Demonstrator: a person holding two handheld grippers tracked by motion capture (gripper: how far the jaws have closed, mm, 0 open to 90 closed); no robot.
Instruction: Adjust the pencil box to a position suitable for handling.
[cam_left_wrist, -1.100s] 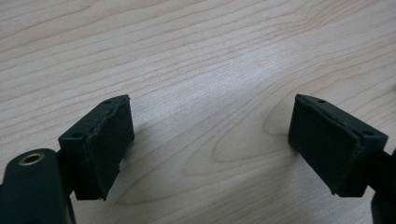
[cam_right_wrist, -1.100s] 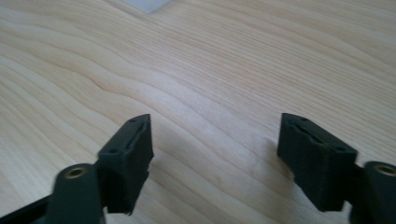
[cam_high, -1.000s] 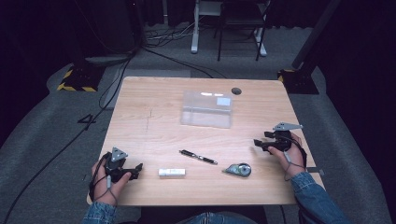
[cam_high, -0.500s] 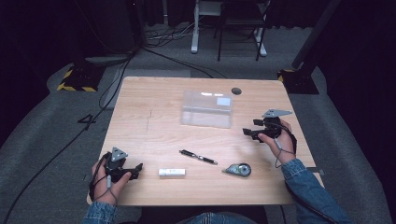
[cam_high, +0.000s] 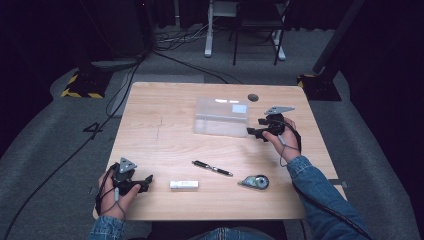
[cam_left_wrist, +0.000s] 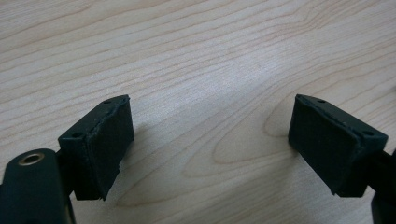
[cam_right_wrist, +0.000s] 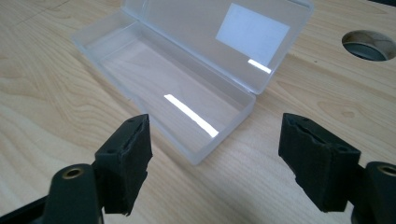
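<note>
A clear plastic box (cam_high: 221, 117) lies with its lid open at the middle back of the wooden table (cam_high: 165, 130). In the right gripper view the box (cam_right_wrist: 177, 100) is empty, and its lid carries a white label (cam_right_wrist: 252, 33). My right gripper (cam_high: 253, 132) is open at the box's right end, with the box's near corner between and just beyond its jaws (cam_right_wrist: 212, 161). At the front left corner my left gripper (cam_high: 146, 181) rests open over bare wood (cam_left_wrist: 210, 135). A black pen (cam_high: 212, 168), a white stick-shaped item (cam_high: 183, 184) and a correction-tape dispenser (cam_high: 255, 181) lie along the front.
A round grommet hole (cam_high: 253, 97) sits in the table behind the box, also seen as a hole (cam_right_wrist: 369, 44) in the right gripper view. Cables, a chair and a desk frame stand on the dark floor beyond the table.
My right gripper has moved forward and leftward from the table's right side to the right end of the clear box. The left gripper has stayed in place.
</note>
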